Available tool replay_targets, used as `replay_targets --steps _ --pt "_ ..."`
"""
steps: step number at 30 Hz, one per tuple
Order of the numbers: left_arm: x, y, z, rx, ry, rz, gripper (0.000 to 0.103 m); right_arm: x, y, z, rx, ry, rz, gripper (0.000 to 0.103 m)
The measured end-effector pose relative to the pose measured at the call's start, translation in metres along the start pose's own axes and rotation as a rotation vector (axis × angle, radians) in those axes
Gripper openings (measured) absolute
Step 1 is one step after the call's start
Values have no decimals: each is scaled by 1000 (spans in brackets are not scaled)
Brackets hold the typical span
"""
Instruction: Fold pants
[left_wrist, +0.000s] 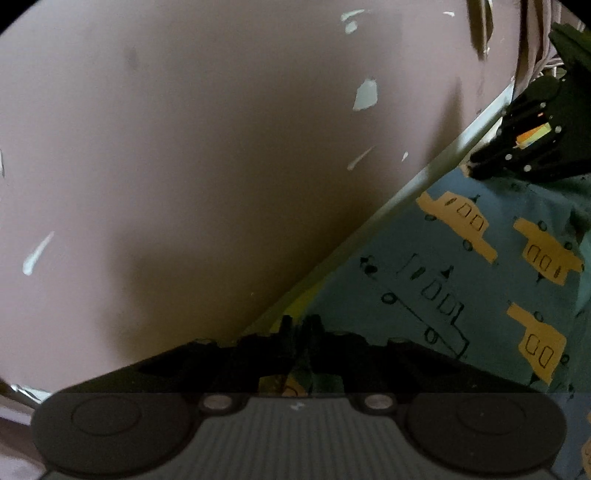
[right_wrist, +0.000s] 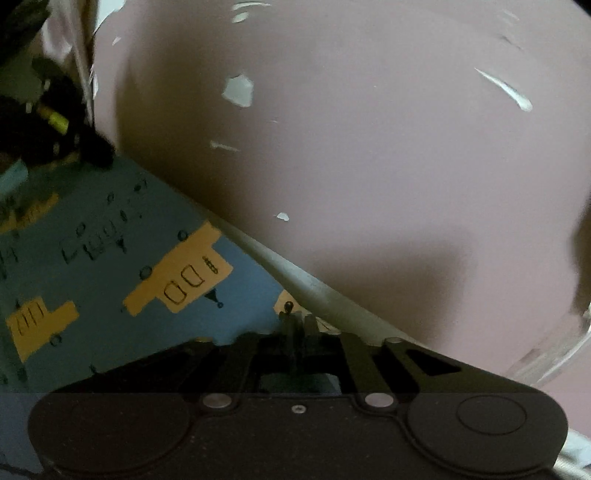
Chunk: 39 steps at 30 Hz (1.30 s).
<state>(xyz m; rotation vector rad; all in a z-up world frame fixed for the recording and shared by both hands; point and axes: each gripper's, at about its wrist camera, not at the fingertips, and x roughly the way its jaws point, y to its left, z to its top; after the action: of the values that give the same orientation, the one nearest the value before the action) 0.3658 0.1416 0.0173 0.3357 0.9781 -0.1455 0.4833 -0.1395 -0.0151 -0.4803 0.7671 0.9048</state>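
The pants (left_wrist: 461, 280) are blue with orange and outlined car prints and a pale waistband (left_wrist: 391, 210). My left gripper (left_wrist: 300, 325) is shut on the pants' edge near the waistband. My right gripper (right_wrist: 300, 323) is shut on the pants (right_wrist: 110, 273) at the waistband (right_wrist: 295, 280) too. Each gripper shows in the other's view: the right one at the upper right (left_wrist: 517, 147), the left one at the upper left (right_wrist: 62, 129), both at the same fabric edge. The cloth hangs stretched between them.
A pink table surface (left_wrist: 184, 166) with white chipped spots (left_wrist: 365, 94) fills the background in both views (right_wrist: 369, 147). Pale striped cloth (left_wrist: 532, 48) lies at the far upper right of the left view.
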Motion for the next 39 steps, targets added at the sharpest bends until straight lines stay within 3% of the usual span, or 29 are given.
replay_targets --steps 1,3,5,8,10,11,12,15,21,26,39 --pt "0 4 -1 -11 0 -11 16 -2 -5 1 27 -9 24 28" --pt "-1 12 -2 -36 4 -27 34 -5 -15 2 67 -15 63 40" --pt "-1 19 -1 -62 17 -57 46 -2 -25 2 98 -17 96 42" --pt "4 24 -1 -87 38 -69 47 7 -36 0 125 -6 139 42" --pt "9 25 0 -101 55 -81 38 12 -32 3 122 13 145 39" --pt "12 24 1 -109 62 -92 23 13 -30 4 123 16 144 28" --pt "13 23 2 -112 68 -102 18 12 -30 4 125 9 150 16" --pt "9 16 3 -90 73 -72 7 9 -23 6 102 -6 139 5" --pt "-12 6 0 -121 15 -12 4 -24 -8 1 47 -68 70 2" --pt "-50 -13 -12 -73 -62 49 2 -59 12 -7 2 -152 30 2" --pt "-174 -58 -59 -49 -262 64 2 -171 75 -50 6 -284 36 1"
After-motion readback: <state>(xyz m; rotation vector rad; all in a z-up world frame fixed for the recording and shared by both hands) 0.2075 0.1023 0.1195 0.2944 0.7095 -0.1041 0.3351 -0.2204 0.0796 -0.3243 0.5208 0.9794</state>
